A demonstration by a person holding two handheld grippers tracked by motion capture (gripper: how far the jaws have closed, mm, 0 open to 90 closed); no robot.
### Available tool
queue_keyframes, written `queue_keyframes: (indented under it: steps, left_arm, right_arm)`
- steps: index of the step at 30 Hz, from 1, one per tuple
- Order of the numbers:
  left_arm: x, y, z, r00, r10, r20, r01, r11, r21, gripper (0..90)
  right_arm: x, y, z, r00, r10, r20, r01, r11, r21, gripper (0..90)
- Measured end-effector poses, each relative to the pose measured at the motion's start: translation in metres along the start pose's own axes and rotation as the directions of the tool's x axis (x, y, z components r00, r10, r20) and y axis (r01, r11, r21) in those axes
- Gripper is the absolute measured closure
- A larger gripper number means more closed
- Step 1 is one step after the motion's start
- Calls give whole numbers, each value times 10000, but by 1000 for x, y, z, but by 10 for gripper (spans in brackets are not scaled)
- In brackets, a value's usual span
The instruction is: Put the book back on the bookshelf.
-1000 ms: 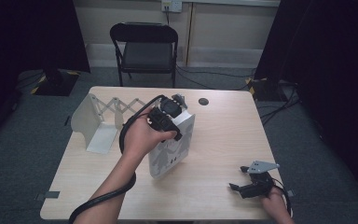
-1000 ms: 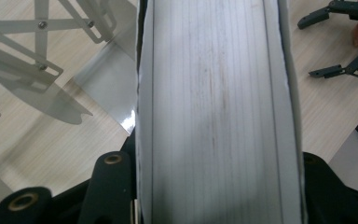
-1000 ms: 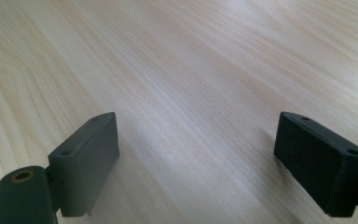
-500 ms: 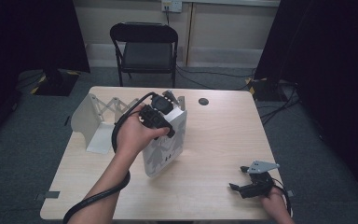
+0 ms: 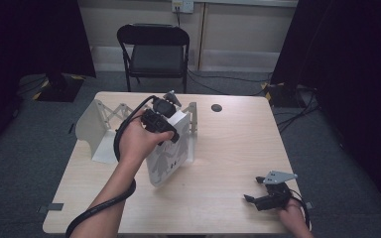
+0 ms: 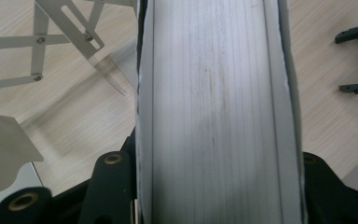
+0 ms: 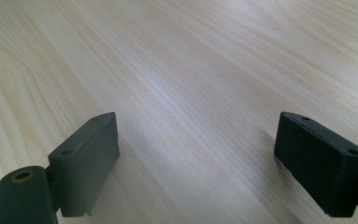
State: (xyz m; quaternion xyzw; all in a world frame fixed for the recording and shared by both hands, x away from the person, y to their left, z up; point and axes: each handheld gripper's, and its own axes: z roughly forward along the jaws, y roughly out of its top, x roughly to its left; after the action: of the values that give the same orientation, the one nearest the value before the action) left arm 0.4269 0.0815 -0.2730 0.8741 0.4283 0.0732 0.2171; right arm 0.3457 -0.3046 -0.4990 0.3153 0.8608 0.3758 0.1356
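A thick white book (image 5: 167, 159) stands tilted on its lower edge in the middle of the table. My left gripper (image 5: 161, 117) grips its top, shut on it. In the left gripper view the book's page edge (image 6: 214, 112) runs up between the two black jaws of the left gripper (image 6: 219, 191), which press its covers. A white expanding metal rack (image 5: 104, 126) stands just left of and behind the book, its scissor bars (image 6: 42, 42) close by. My right gripper (image 5: 254, 190) rests at the table's front right, open, with only bare wood between the jaws of the right gripper (image 7: 196, 158).
A black folding chair (image 5: 154, 49) stands beyond the table's far edge. A small dark round disc (image 5: 217, 107) lies at the far side of the tabletop (image 5: 238, 144). Black curtains hang left and right.
My left hand has carried the top of the book leftward and a little farther away, toward the rack. The right gripper has stayed put.
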Motion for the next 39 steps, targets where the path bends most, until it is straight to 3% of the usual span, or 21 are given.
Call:
queue_keyframes:
  steps: [12, 14, 23, 26, 30, 31, 36, 39]
  left_arm:
    - [9, 0, 5, 9984, -479, -287, 480, 9988, 31, 533]
    - [9, 1, 8, 9966, -742, -358, 744, 9972, 38, 532]
    - [10, 8, 13, 9952, -810, -557, 816, 9966, 87, 533]
    - [10, 10, 14, 9930, -1019, -595, 1026, 9947, 78, 533]
    - [10, 15, 17, 9929, -991, -653, 1000, 9949, 111, 533]
    - [10, 16, 17, 9911, -1171, -638, 1180, 9930, 104, 533]
    - [11, 21, 18, 9919, -1032, -743, 1043, 9945, 112, 533]
    - [11, 23, 19, 9893, -1248, -757, 1257, 9921, 59, 533]
  right_arm:
    - [0, 0, 0, 10000, 1, -3, -1, 10000, 3, 133]
    - [0, 0, 0, 10000, -1, -4, 1, 10000, 1, 133]
    - [0, 0, 0, 10000, -1, -5, 1, 10000, 2, 133]
    - [0, 0, 0, 10000, -1, -6, 1, 10000, 3, 133]
    - [0, 0, 0, 10000, 0, -5, 0, 10000, 3, 132]
    - [0, 0, 0, 10000, 2, -6, -2, 10000, 5, 132]
    - [0, 0, 0, 10000, 1, -6, -1, 10000, 5, 132]
    - [0, 0, 0, 10000, 2, -10, -2, 10000, 4, 132]
